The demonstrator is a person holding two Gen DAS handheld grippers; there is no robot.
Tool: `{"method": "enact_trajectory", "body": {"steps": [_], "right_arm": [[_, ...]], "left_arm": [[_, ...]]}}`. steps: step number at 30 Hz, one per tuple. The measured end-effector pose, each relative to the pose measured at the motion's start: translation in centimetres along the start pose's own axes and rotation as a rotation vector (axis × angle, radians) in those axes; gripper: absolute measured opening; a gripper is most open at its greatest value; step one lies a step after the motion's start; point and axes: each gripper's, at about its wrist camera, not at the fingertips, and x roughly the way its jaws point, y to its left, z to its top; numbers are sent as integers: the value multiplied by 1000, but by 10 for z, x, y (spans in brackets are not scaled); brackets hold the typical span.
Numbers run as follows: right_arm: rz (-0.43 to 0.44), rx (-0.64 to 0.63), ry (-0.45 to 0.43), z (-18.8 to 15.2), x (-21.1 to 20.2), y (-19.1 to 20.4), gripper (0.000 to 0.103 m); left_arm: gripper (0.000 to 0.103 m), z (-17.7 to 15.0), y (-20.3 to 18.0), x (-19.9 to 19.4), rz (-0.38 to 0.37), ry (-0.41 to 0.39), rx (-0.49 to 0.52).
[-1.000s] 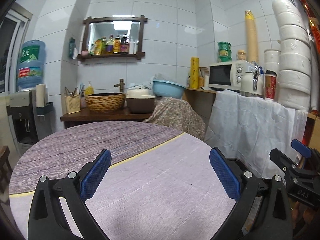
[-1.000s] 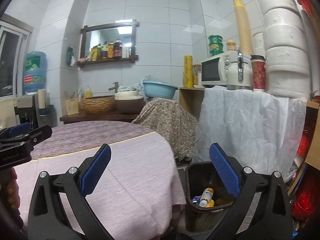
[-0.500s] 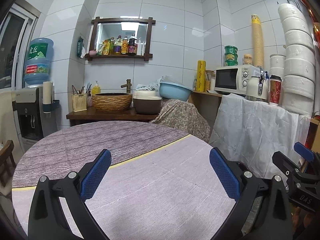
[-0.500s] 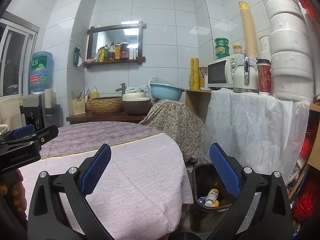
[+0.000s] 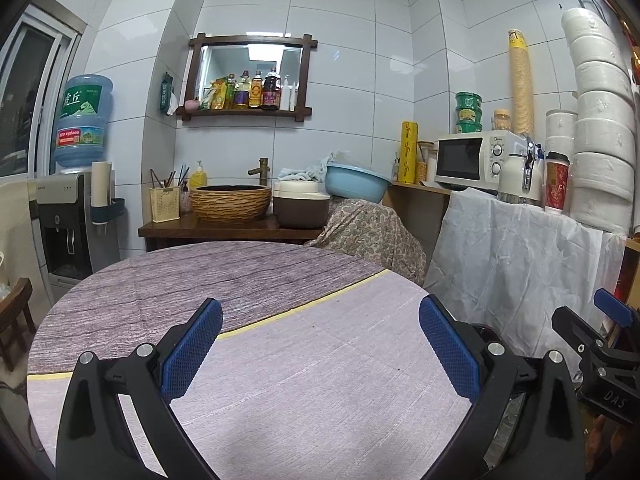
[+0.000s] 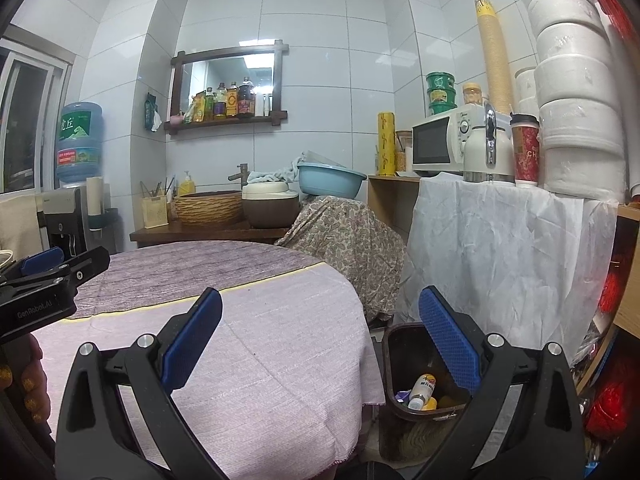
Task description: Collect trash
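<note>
Both grippers are up over the round bench (image 5: 320, 400), which has a purple-grey cloth with a yellow stripe running across it. The left gripper (image 5: 320, 354) has its blue-padded fingers (image 5: 192, 354) spread wide with nothing between them, just bare cloth underneath. Same deal with the right gripper (image 6: 320, 344) — fingers (image 6: 448, 344) wide apart, holding nothing — and it sits over the bench's right edge, where the cloth hangs down.

The trash is already in the dark bin (image 6: 390, 360) on the floor just beside the bench, right under the right gripper's right finger. Inside you can see a small white bottle (image 6: 424, 390) lying tilted, something yellow (image 6: 444, 401) next to it and a purple scrap (image 6: 401, 395). The rest of the bin's contents are hidden behind the finger. From the left wrist view only a sliver of the bin's rim (image 5: 486, 330) pokes out behind the right finger, and the other gripper shows at the far right edge.

Background stuff: a microwave (image 6: 438, 148) and a white kettle (image 6: 488, 152) on a shelf draped in white sheet, a red paper cup (image 6: 527, 152) beside the kettle, a light blue basin (image 6: 330, 180) on a floral-covered heap, a woven-look sink bowl (image 5: 231, 202) on the dark wooden counter, and a water dispenser (image 5: 76, 216) with a blue jug at far left.
</note>
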Motion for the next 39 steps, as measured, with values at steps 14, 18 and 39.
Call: {"method": "enact_trajectory", "body": {"steps": [14, 18, 39], "right_arm": [[6, 3, 5, 0, 0, 0, 97], [7, 4, 7, 0, 0, -1, 97], [4, 13, 9, 0, 0, 0, 97]], "left_arm": [[98, 1, 3, 1, 3, 14, -10], [98, 1, 2, 1, 5, 15, -8], [98, -2, 5, 3, 0, 27, -8]]}}
